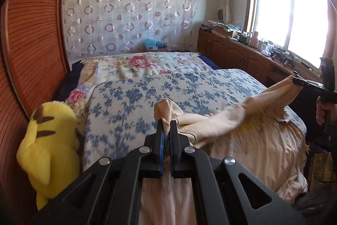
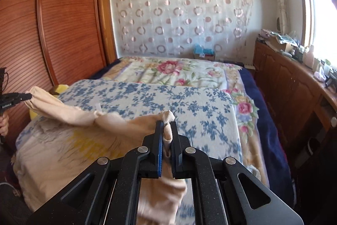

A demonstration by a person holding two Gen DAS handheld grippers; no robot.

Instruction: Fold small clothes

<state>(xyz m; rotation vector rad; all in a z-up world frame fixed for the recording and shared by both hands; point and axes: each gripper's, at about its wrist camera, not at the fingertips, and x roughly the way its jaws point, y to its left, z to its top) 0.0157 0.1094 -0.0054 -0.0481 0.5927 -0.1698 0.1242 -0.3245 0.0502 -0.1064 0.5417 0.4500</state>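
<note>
A beige garment (image 1: 221, 119) is stretched between my two grippers above the bed. My left gripper (image 1: 167, 125) is shut on one end of it, and the cloth bunches out past the fingertips. My right gripper (image 2: 167, 128) is shut on the other end of the garment (image 2: 69, 111). Each gripper shows in the other's view: the right one at the far right of the left wrist view (image 1: 296, 79), the left one at the far left of the right wrist view (image 2: 28, 96). The cloth sags in the middle and hangs below both grippers.
The bed carries a blue-flowered white blanket (image 1: 168, 88) and a pink-flowered blanket (image 1: 147, 64) behind it. A yellow plush toy (image 1: 48, 149) leans by the wooden wardrobe (image 1: 31, 45). A cluttered wooden cabinet (image 2: 294, 81) runs under the window.
</note>
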